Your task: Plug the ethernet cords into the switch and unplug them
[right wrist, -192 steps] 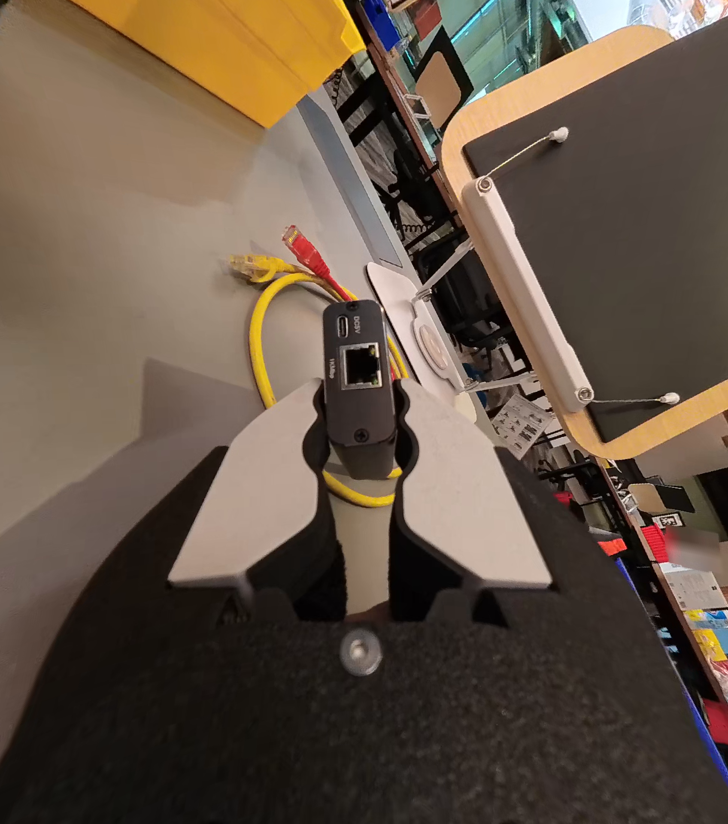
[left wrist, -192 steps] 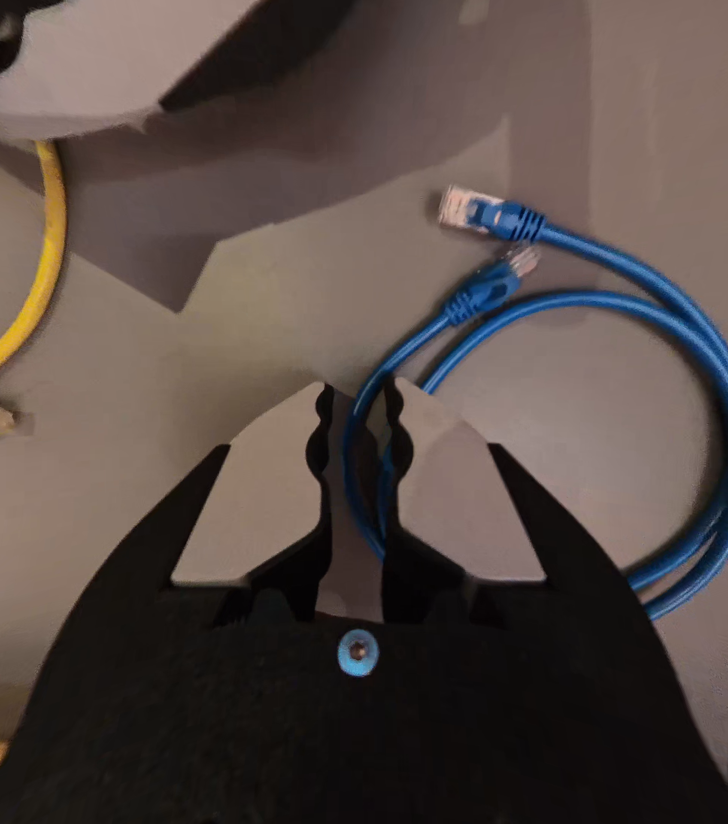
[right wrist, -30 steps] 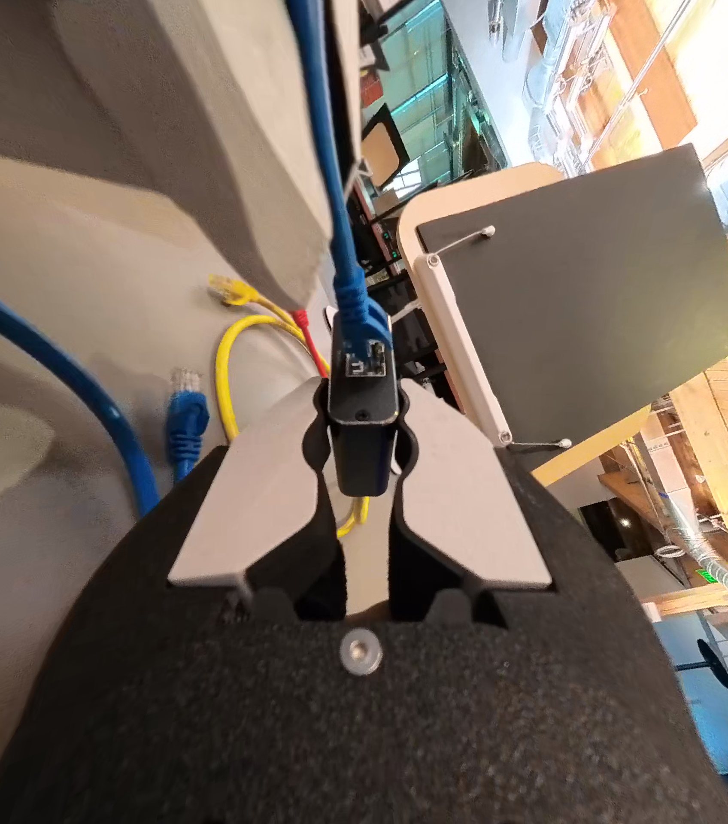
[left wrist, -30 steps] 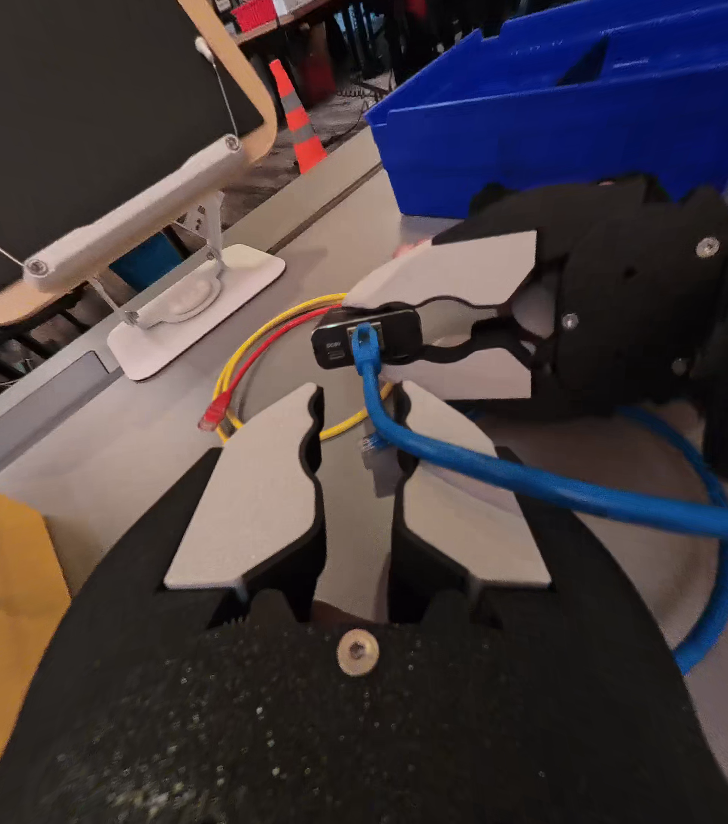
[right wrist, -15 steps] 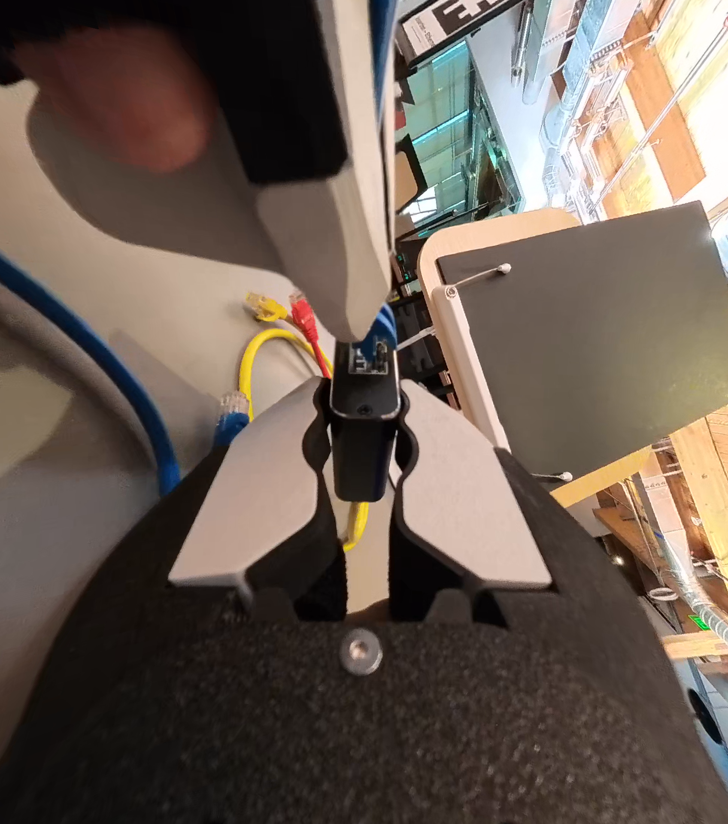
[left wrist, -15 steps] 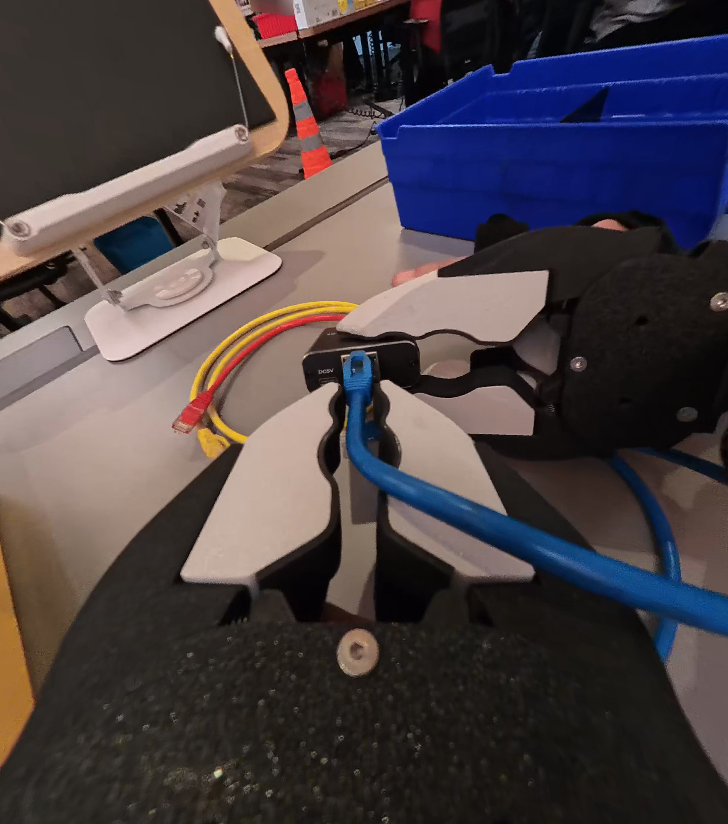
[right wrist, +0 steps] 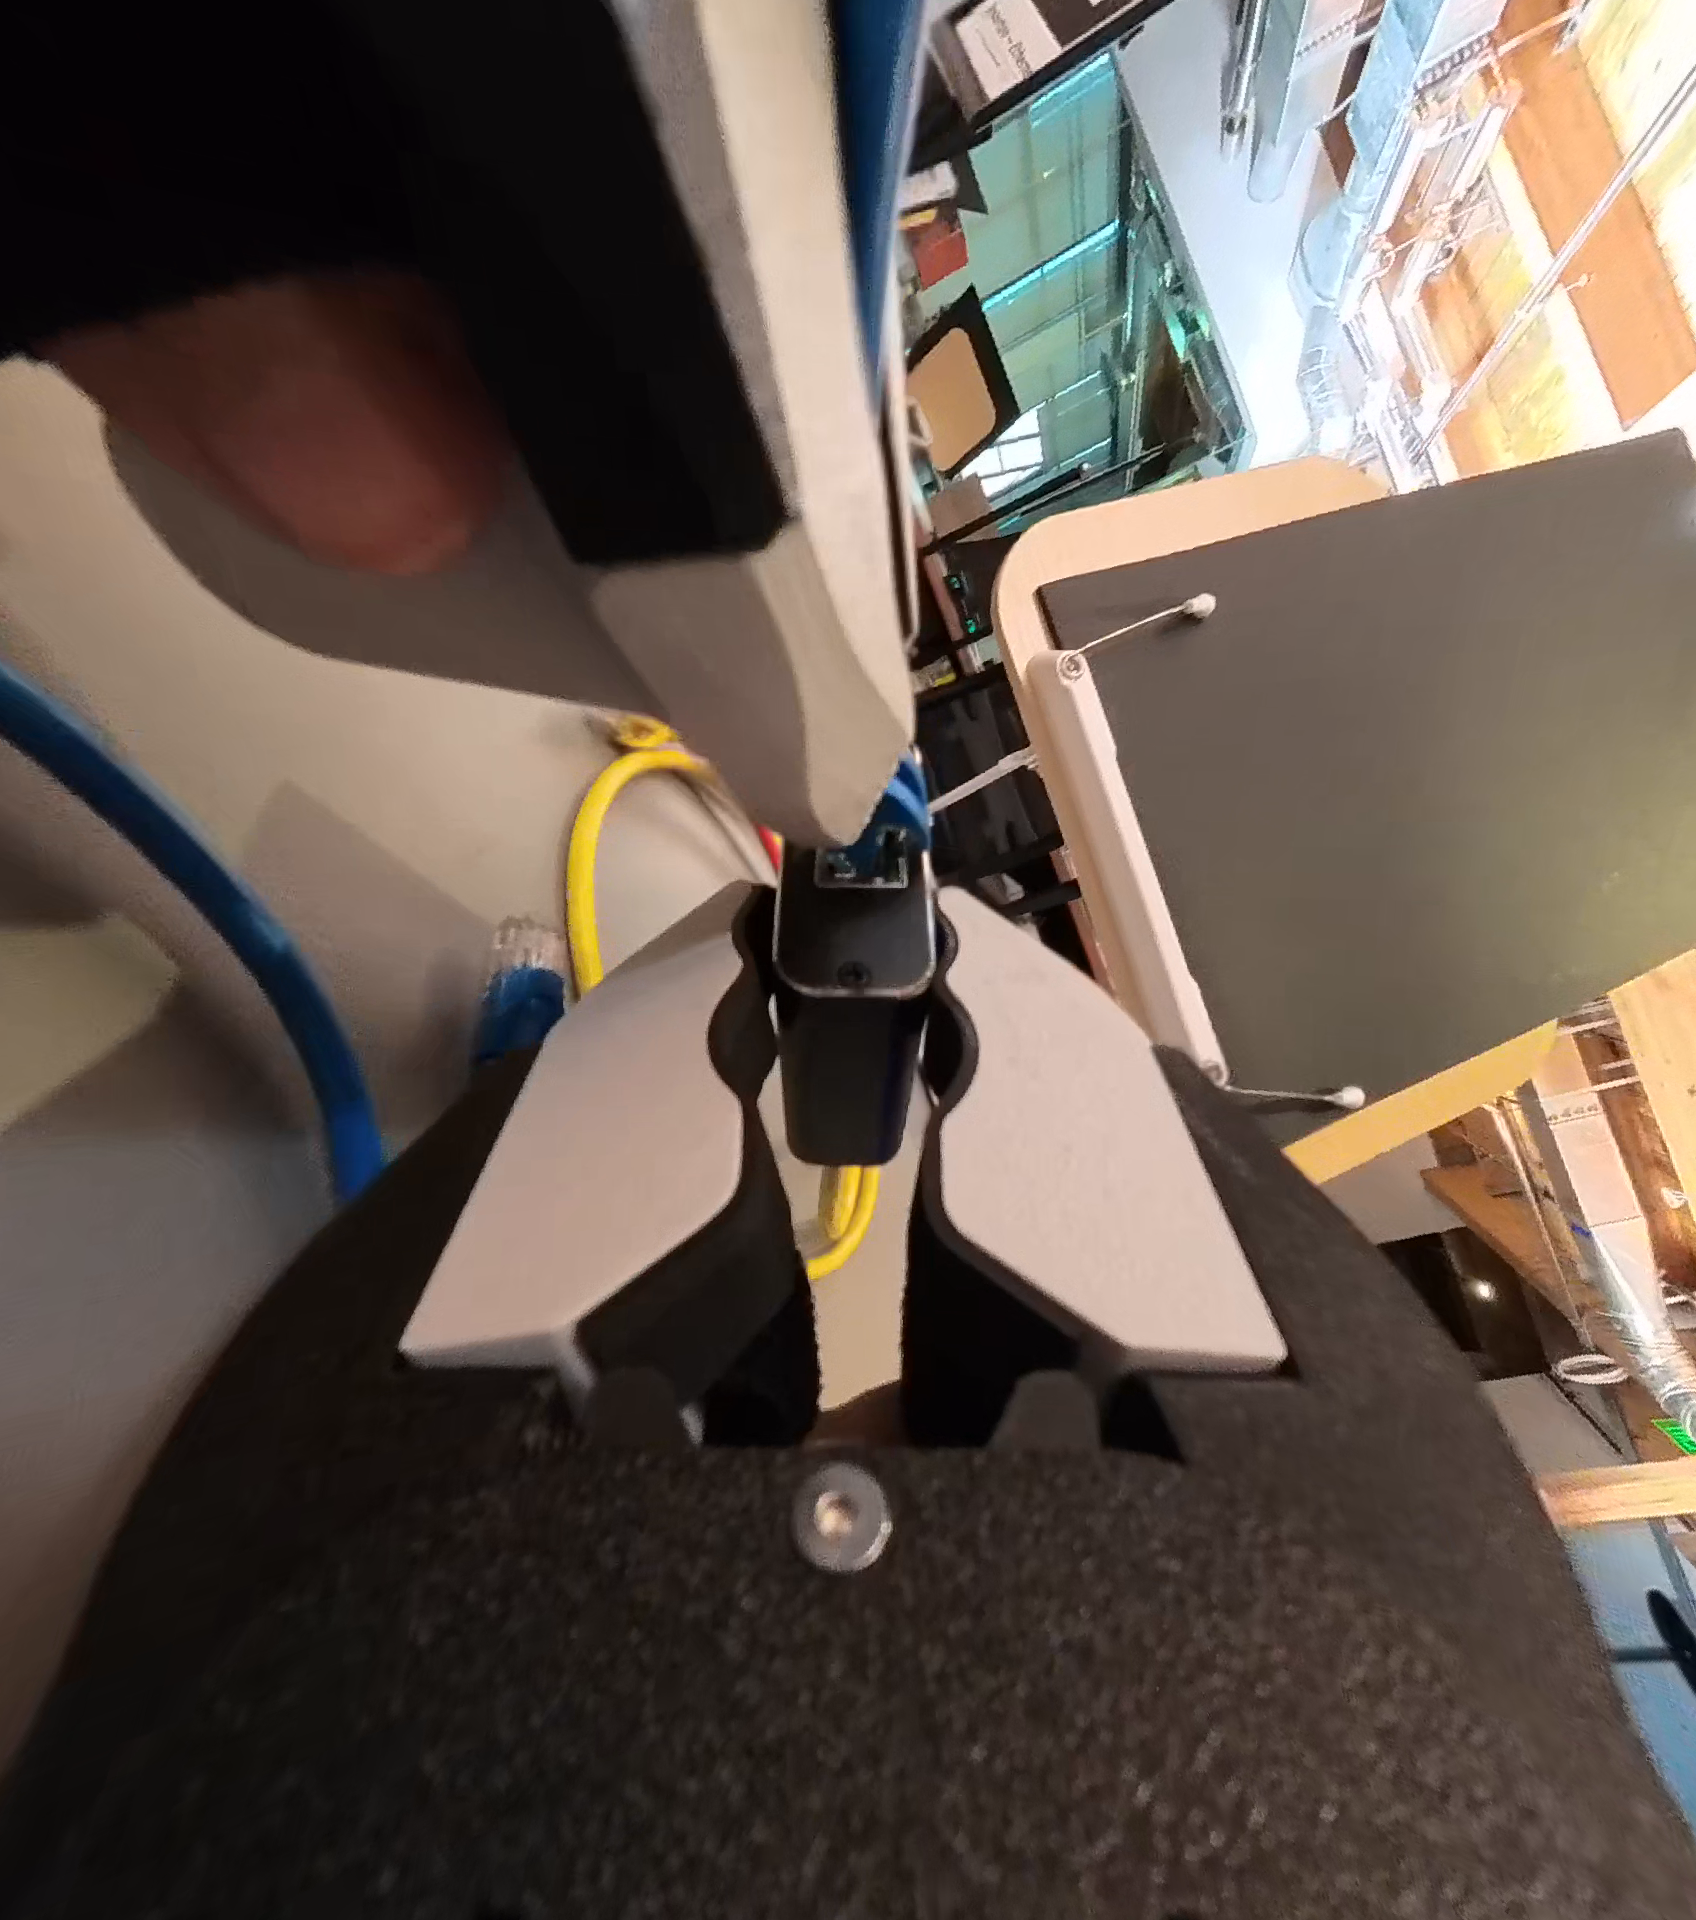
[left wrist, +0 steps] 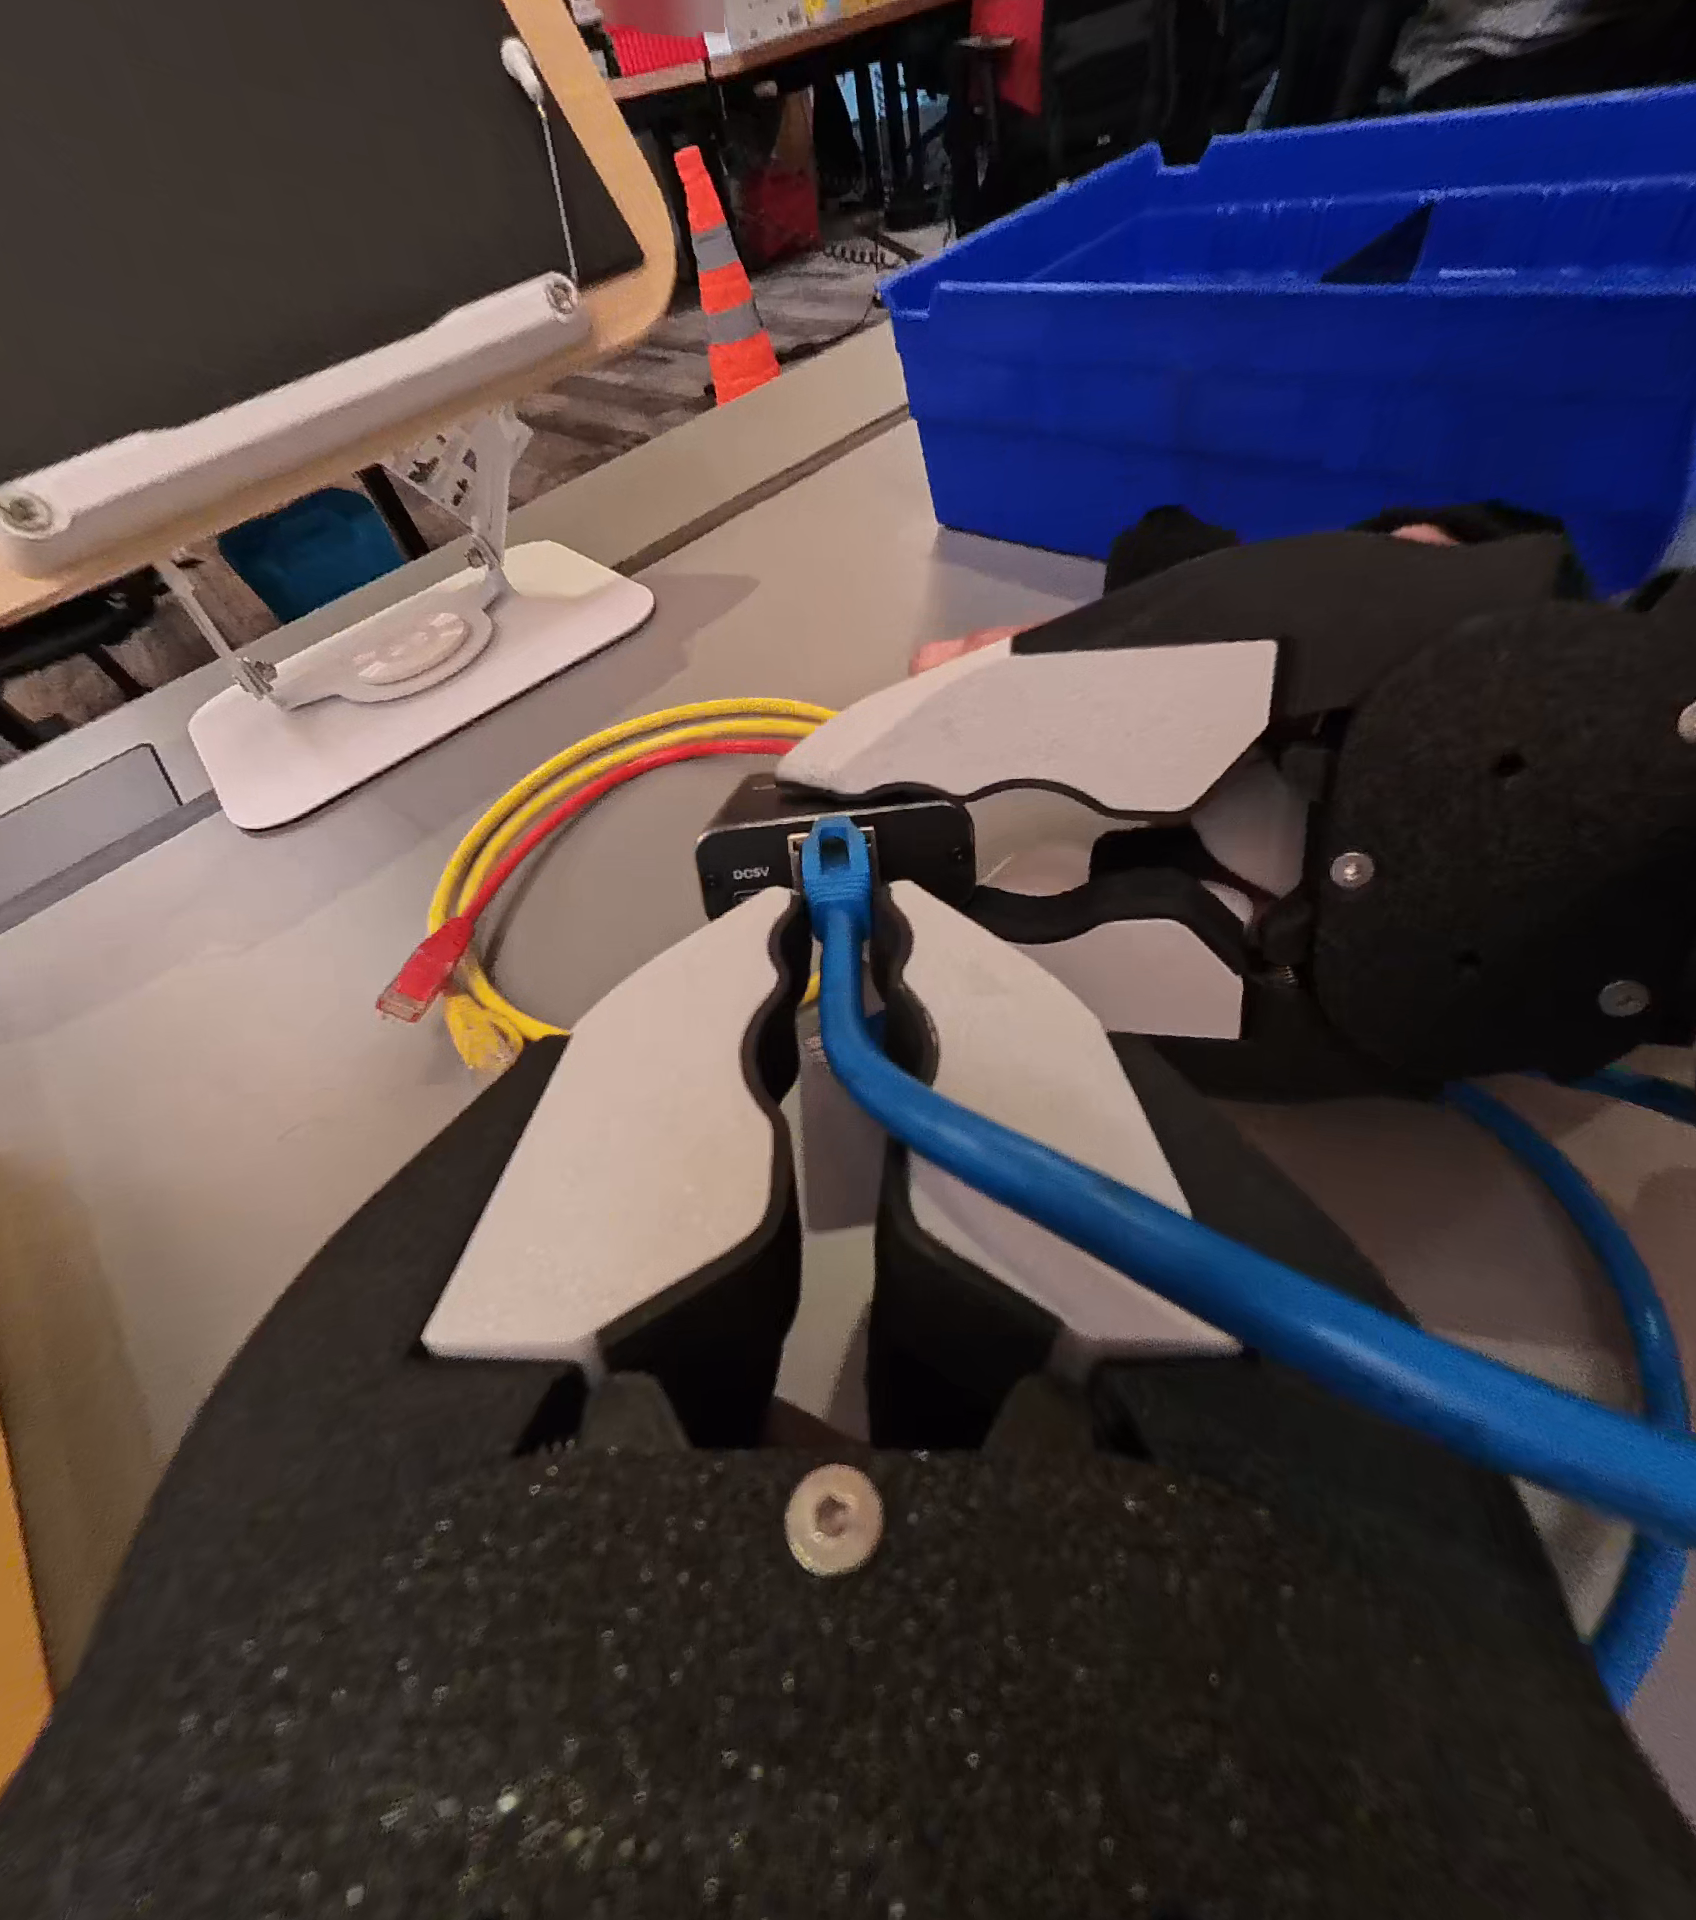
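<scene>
In the left wrist view the small black switch [left wrist: 927, 847] is held a little above the grey table [left wrist: 200, 1091] by my right gripper [left wrist: 885, 831], which comes in from the right and is shut on it. A blue ethernet cord [left wrist: 1083, 1184] is plugged into the switch by its blue plug [left wrist: 833, 868]. My left gripper [left wrist: 839, 935] is shut on the cord just behind the plug. In the right wrist view my right gripper [right wrist: 849, 914] clamps the switch [right wrist: 849, 977], and a left finger [right wrist: 782, 623] hides most of the plug [right wrist: 896, 810].
A red cord [left wrist: 428, 966] and a yellow cord [left wrist: 480, 1039] lie looped on the table left of the switch. The blue cord's other plug [right wrist: 517, 987] lies loose. A blue bin [left wrist: 1343, 395] stands behind, and a dark board on a white stand [left wrist: 428, 665] at back left. Only a small space, under 4 cm, lies between the two pairs of fingers.
My left gripper has moved forward up to the switch and closed from open onto the blue cord behind its plug. The right gripper has kept hold of the switch.
</scene>
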